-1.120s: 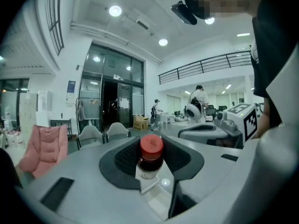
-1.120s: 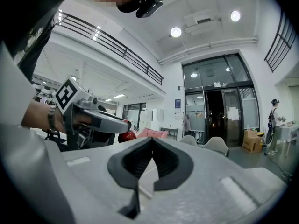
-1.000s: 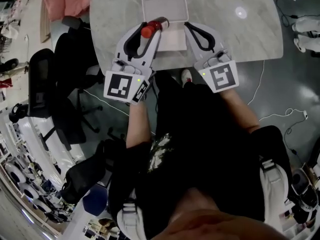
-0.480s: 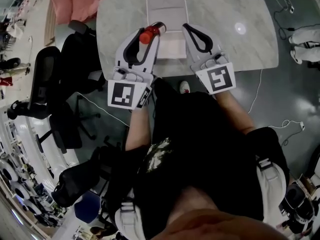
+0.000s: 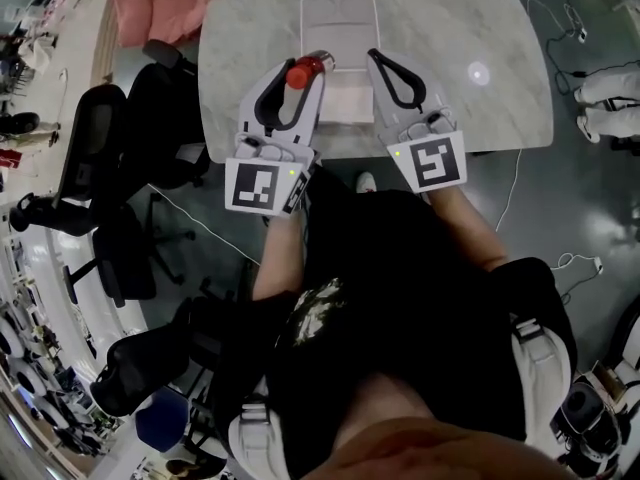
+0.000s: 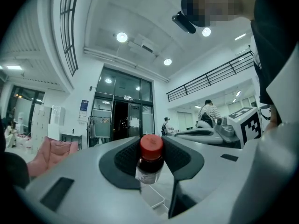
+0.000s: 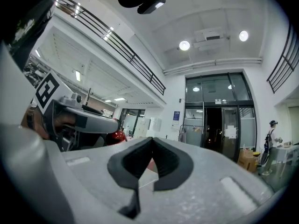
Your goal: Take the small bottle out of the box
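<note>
At the counter's [image 5: 450,28] near edge, seen from the head view, a white box [image 5: 345,103] lies open between the two tongs. A flat white half with shallow compartments [image 5: 340,18] stretches from it toward twelve o'clock. Nothing can be made out inside either half.

The left tongs [image 5: 300,76] stand at nine o'clock of the box and are clamped on the small bottle [image 5: 310,65]. The left gripper view shows its dark glass and red cap pinched between the black pads [image 6: 125,158], with a white box edge [image 6: 156,200] just below, so the bottle is raised clear of the box. The right tongs [image 5: 374,56], at three o'clock of the box, have their tips pressed together on nothing.

A bright light spot [image 5: 478,72] sits on the marble toward three o'clock. Beyond the counter lie a pink cushion [image 5: 150,3] at eleven o'clock, black office chairs [image 5: 90,158] at nine, and a white cable [image 5: 522,163] on the floor at three. Nothing crowds the box.
</note>
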`<state>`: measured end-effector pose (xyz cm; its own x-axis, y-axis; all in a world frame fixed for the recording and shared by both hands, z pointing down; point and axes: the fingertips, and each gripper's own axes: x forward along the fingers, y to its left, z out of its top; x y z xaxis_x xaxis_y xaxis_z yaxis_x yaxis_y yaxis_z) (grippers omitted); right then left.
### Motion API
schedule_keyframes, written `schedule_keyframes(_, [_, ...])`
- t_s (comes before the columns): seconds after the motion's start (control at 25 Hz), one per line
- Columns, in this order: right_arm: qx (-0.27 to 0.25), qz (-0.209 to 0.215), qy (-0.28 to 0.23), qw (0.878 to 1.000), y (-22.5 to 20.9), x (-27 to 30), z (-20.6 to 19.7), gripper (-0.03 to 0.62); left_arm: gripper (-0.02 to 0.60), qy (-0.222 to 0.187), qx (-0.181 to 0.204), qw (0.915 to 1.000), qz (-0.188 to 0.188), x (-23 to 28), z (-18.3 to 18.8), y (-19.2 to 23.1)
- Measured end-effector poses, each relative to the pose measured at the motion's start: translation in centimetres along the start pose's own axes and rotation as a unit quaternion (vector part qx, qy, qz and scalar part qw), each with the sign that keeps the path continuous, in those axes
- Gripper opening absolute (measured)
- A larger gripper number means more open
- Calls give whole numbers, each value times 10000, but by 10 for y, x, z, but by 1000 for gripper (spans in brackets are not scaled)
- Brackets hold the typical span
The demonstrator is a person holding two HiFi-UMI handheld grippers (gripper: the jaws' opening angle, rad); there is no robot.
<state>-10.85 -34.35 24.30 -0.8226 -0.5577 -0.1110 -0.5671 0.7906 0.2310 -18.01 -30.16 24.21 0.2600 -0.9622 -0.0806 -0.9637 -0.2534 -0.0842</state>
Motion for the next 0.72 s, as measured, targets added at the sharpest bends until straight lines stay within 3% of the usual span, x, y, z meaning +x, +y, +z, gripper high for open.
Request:
schedule_keyframes(0.28, [18, -5, 14, 10000, -6, 1, 6, -5, 155, -45, 153, 9998, -148, 3, 9, -9])
schedule_keyframes(0.44, [-388, 111, 163, 9991, -2, 0, 3, -5, 155, -133, 39, 9998, -156, 9, 11, -9])
schedule_keyframes(0.72, [-342, -23, 238, 9991, -14, -1, 0, -5, 155, -147, 8, 9997, -190, 19, 10, -11])
